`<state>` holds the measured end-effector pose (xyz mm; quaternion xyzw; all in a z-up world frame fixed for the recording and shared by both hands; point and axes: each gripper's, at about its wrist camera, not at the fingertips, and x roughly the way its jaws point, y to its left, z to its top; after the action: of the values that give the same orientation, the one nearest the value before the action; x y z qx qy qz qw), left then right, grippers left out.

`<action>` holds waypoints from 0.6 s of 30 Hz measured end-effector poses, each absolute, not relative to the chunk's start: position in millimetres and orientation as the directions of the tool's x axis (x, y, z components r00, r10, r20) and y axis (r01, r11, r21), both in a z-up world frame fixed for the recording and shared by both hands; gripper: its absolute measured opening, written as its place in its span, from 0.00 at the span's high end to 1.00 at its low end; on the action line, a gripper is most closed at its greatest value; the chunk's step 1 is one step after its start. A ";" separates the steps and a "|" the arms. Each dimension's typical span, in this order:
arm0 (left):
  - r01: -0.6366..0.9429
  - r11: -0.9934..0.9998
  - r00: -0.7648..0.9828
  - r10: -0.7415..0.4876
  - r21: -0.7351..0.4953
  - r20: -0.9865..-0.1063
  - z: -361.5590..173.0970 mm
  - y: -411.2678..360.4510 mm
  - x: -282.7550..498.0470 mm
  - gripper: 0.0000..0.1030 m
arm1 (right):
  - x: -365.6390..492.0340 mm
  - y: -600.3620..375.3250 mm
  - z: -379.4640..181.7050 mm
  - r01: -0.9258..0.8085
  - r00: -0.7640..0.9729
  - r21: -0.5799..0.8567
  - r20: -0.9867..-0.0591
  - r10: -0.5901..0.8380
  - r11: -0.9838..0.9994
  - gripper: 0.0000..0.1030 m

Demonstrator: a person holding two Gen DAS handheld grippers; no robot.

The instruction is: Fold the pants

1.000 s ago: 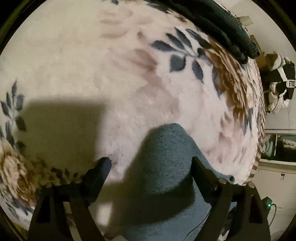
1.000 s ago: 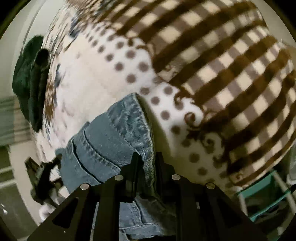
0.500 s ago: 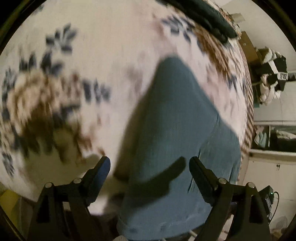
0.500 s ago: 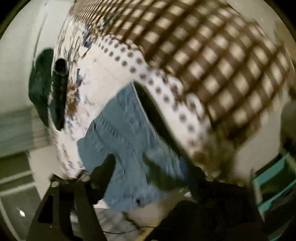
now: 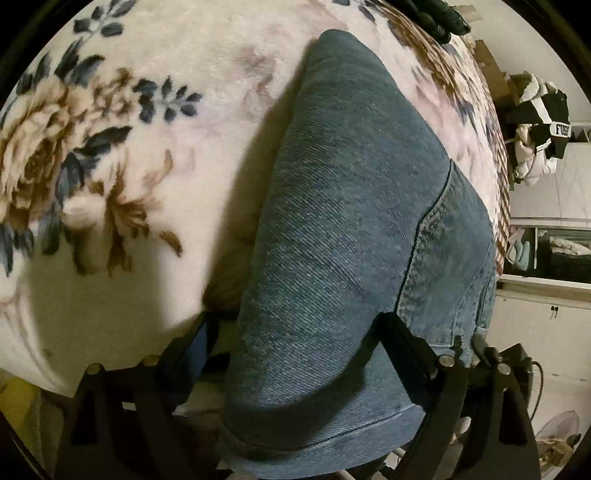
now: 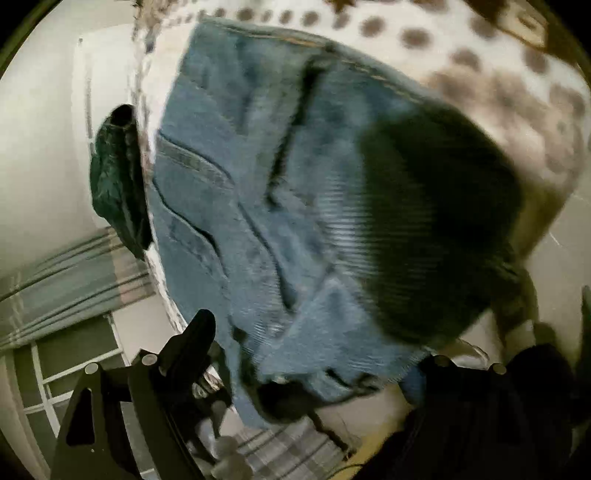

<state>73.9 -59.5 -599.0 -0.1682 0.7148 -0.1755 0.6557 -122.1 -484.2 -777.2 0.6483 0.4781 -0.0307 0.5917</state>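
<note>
Blue denim pants (image 5: 343, 236) lie folded on a cream plush blanket with brown roses and dark blue leaves (image 5: 122, 155); this blanket serves as the landmark. In the left wrist view the pants run from the near edge of the blanket toward its far side, a stitched leg hem nearest the camera and a seam curving along the right part of the cloth. The left gripper (image 5: 295, 334) is spread wide, one finger on either side of the denim, clasping nothing. A dark green garment (image 5: 439, 18) sits at the far edge of the blanket, and a black-and-white garment (image 5: 543, 125) hangs beyond the blanket's right edge.

In the blurred right wrist view, the pants (image 6: 251, 177) lie on a part of the blanket with brown dots (image 6: 517, 85), pocket seams visible. The right gripper (image 6: 314, 350) is likewise released, its fingers well apart over the near end of the denim. The dark green garment (image 6: 118, 181) lies beside the pants' left edge.
</note>
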 end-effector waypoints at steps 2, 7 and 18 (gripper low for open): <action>-0.019 0.878 -0.078 -0.478 -0.478 -0.875 -599.7 -58.6 73.2 0.13 | -119.7 -481.9 -771.0 0.639 0.557 0.751 -0.600 0.575 0.165 0.12; -0.010 0.875 -0.071 -0.483 -0.484 -0.873 -603.4 -63.3 73.7 0.12 | -116.2 -488.1 -770.1 0.621 0.586 0.773 -0.568 0.579 0.130 0.12; 0.027 0.874 -0.046 -0.483 -0.485 -0.874 -604.3 -66.7 77.4 0.11 | -120.2 -492.9 -762.2 0.618 0.478 0.706 -0.687 0.548 0.346 0.18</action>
<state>77.4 -66.7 -604.3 -0.1635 0.6977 -0.1902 0.6711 -120.2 -492.9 -762.2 0.5712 0.5102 -0.0276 0.6423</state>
